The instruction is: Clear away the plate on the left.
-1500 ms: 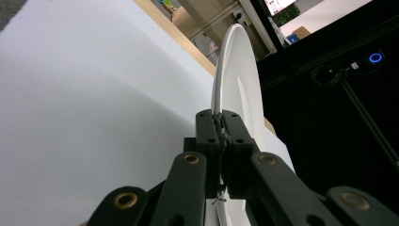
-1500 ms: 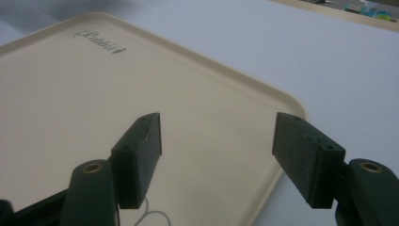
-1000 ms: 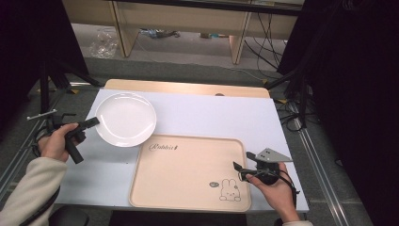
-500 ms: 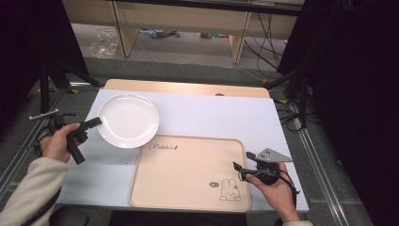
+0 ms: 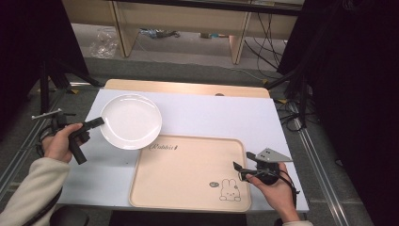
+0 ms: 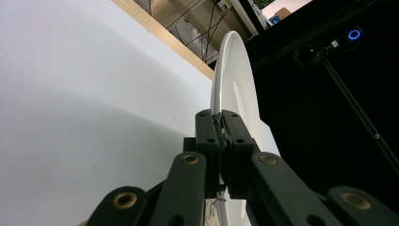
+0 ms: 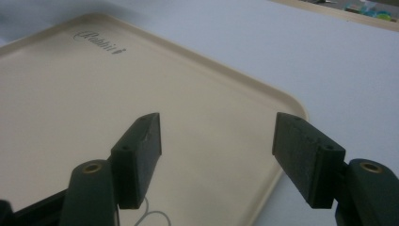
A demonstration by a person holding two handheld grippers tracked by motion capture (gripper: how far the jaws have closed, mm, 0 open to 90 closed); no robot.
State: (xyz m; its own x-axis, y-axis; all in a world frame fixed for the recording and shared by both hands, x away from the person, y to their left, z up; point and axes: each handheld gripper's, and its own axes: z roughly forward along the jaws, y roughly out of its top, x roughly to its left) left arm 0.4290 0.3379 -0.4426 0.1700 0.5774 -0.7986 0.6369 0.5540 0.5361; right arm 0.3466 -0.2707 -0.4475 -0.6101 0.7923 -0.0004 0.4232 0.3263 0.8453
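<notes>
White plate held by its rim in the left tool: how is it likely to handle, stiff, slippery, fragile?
The white plate looks rigid: it keeps its shape though the left tool pinches only its rim. Its glossy surface suggests it could slip or pivot in so narrow a grip. If ceramic, it would probably chip or break if dropped on the table.

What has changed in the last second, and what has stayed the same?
The left gripper, shut on the rim of the white plate, has carried the plate a little to the right, toward the beige tray; its near edge now overlaps the tray's far left corner. The right gripper stayed open over the tray's right edge, and the tray did not move.
</notes>
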